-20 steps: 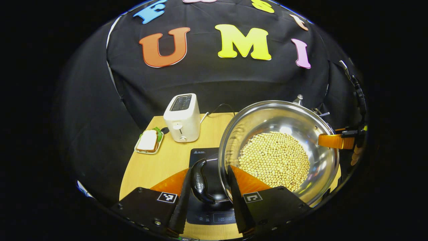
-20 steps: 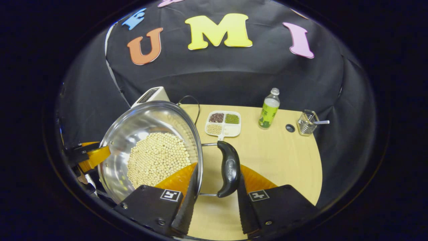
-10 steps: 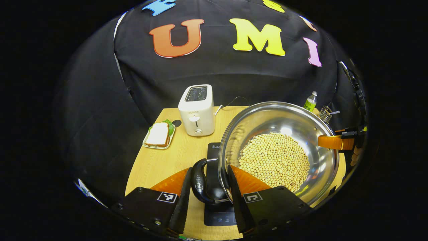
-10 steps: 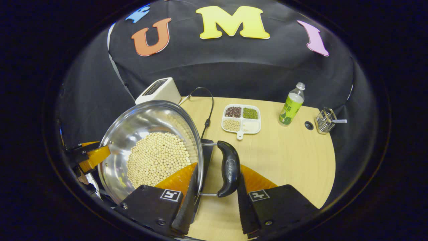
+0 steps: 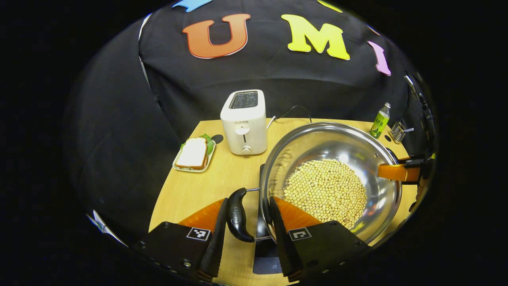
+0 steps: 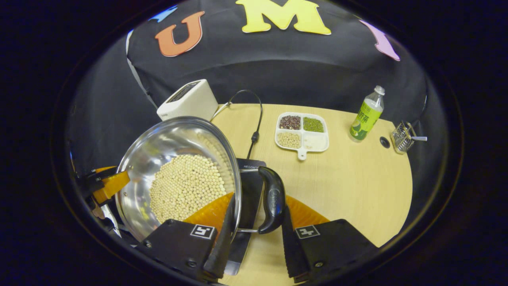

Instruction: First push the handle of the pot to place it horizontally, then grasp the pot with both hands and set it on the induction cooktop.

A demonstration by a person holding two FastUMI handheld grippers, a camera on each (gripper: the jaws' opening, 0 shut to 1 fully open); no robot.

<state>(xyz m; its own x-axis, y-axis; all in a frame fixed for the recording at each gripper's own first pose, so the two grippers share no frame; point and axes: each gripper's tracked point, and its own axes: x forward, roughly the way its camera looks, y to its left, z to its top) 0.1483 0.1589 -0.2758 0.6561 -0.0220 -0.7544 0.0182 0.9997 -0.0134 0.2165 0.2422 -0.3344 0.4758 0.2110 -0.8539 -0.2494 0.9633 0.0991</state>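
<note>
The surface (image 6: 357,190) carried the induction cooktop (image 6: 248,198). Above it hung the bean-filled pot (image 5: 329,178), toaster (image 5: 244,121) at 11 o'clock. Left tongs (image 5: 246,238) and right tongs (image 6: 254,234) each clamped a side handle.

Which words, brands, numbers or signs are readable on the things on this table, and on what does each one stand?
"SUPOR": on the front of the toaster.
Induction cooktop: white print near its far edge, too small to read.
Bottle: label too small to read.
Pot: embossed mark on its handle, blurred.
No numbers can be read.
</note>
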